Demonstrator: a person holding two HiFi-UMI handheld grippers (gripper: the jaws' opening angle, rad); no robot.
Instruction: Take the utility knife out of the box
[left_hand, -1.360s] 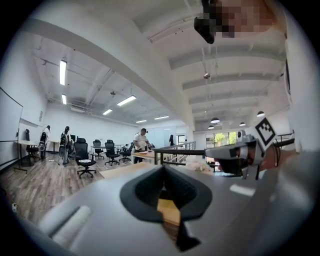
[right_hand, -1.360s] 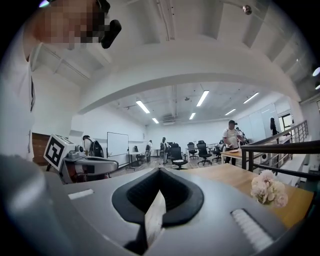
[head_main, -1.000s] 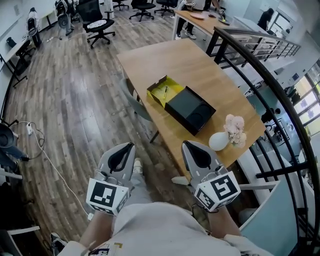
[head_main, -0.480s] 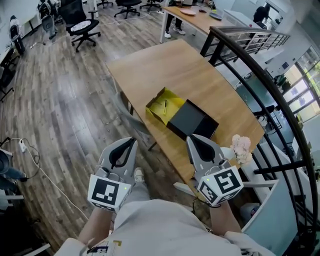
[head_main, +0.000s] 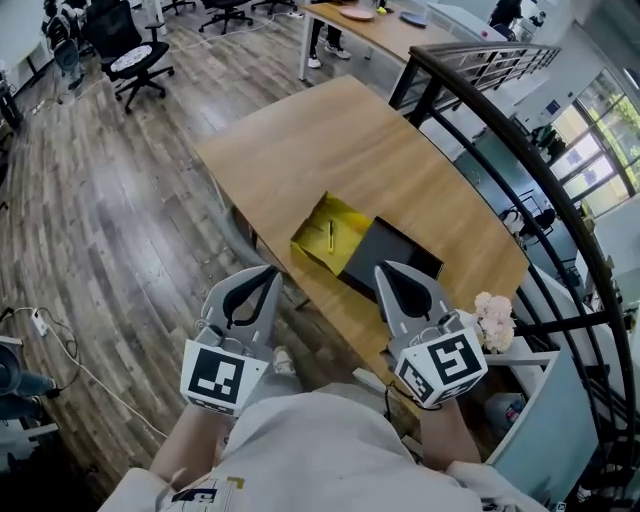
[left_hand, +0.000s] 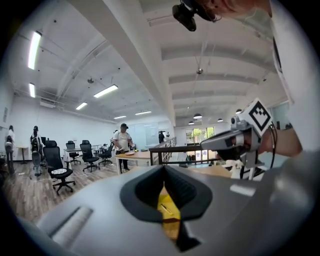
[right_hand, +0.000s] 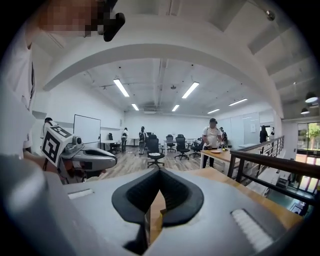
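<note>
L tongs (head_main: 265, 272) & R tongs (head_main: 387, 270) both shut, empty. They've moved closer to bench (head_main: 340, 140). Yellow box (head_main: 312, 243) w/ knife (head_main: 331, 236) now near, untouched.

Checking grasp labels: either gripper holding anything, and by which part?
Nothing held. Left gripper and right gripper are both shut and empty; the utility knife lies in the yellow box.
</note>
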